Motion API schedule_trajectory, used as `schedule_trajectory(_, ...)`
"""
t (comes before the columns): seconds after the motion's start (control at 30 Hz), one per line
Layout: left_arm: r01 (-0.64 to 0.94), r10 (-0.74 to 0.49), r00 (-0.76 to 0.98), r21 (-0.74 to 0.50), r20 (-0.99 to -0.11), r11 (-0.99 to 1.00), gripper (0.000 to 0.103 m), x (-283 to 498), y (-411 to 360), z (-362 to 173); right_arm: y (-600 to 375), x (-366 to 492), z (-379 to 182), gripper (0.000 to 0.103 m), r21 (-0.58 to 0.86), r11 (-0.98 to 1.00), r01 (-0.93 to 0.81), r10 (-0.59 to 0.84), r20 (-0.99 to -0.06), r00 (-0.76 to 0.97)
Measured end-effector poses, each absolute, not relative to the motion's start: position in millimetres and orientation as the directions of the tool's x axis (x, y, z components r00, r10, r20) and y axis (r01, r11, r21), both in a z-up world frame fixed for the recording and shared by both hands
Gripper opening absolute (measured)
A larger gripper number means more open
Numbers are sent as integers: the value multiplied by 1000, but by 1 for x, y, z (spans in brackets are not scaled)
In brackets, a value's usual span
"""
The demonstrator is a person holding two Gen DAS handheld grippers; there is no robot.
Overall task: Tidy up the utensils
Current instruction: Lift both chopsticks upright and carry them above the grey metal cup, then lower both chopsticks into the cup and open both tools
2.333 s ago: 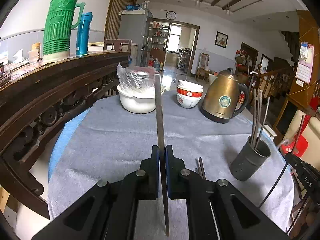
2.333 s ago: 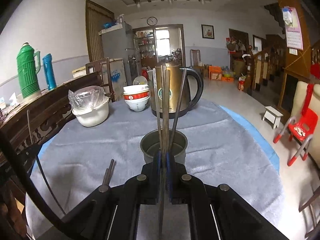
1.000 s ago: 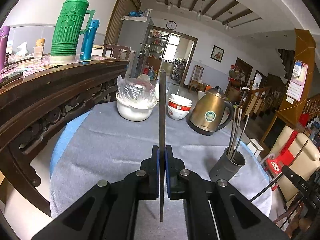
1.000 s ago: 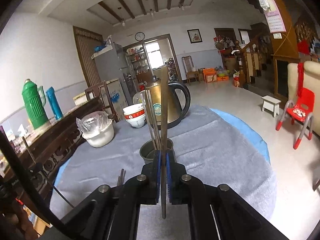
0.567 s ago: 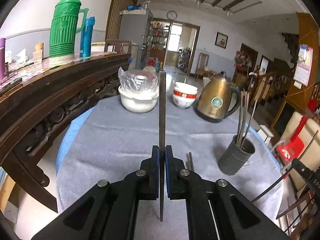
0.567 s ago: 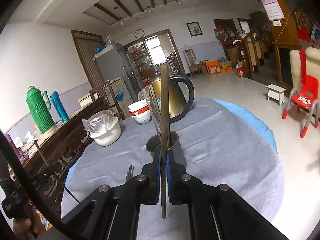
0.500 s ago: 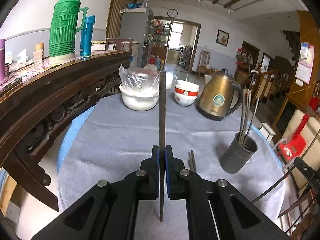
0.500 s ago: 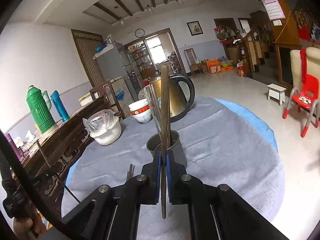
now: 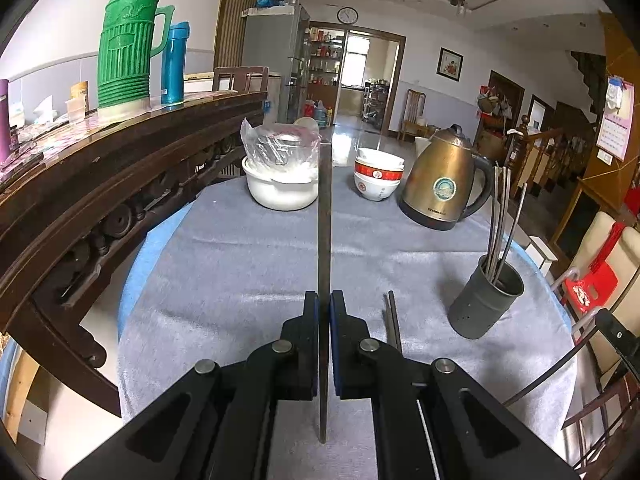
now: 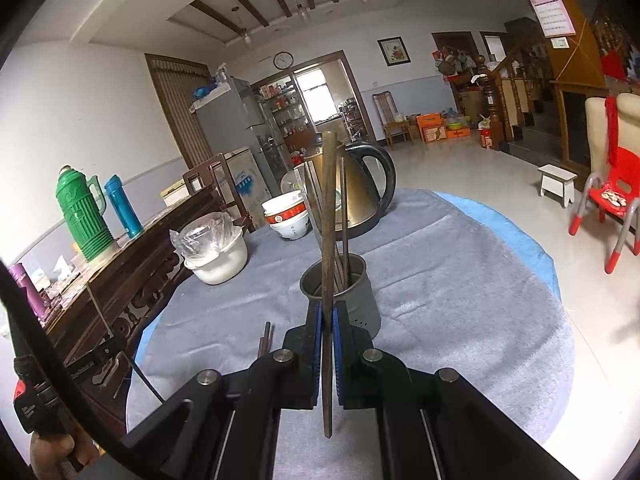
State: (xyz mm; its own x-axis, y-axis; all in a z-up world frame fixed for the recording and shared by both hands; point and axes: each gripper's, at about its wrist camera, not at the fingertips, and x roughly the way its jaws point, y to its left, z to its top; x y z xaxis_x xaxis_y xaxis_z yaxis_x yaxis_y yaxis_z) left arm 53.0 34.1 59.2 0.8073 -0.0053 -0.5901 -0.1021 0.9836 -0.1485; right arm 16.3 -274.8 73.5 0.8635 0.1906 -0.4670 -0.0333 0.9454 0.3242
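Both claws clamp a chopstick each — left gripper (image 9: 324,304) on a dark chopstick (image 9: 324,220), right gripper (image 10: 327,312) on a brown chopstick (image 10: 328,208) at frame centre, above the grey utensil cup (image 10: 352,292) — grey tablecloth (image 10: 460,280) lies bare to its right.

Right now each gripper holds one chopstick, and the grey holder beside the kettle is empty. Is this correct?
Not quite: the holder is not empty. The left wrist view shows several chopsticks standing in it. Each gripper, left and right, does hold one chopstick, beside the kettle.
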Motion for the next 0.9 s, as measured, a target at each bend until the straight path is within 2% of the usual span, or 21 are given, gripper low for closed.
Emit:
schedule_trajectory(0.47, -48, -100, 846, -263, -523, 964, 5, 66, 31, 91, -285, 19, 92, 6, 343, 939, -35, 187, -422, 887)
schedule_trajectory(0.9, 50, -225, 888, -404, -400, 913, 5, 102, -2, 141, -305, 36, 141, 6, 357, 933, -50, 164, -298, 940)
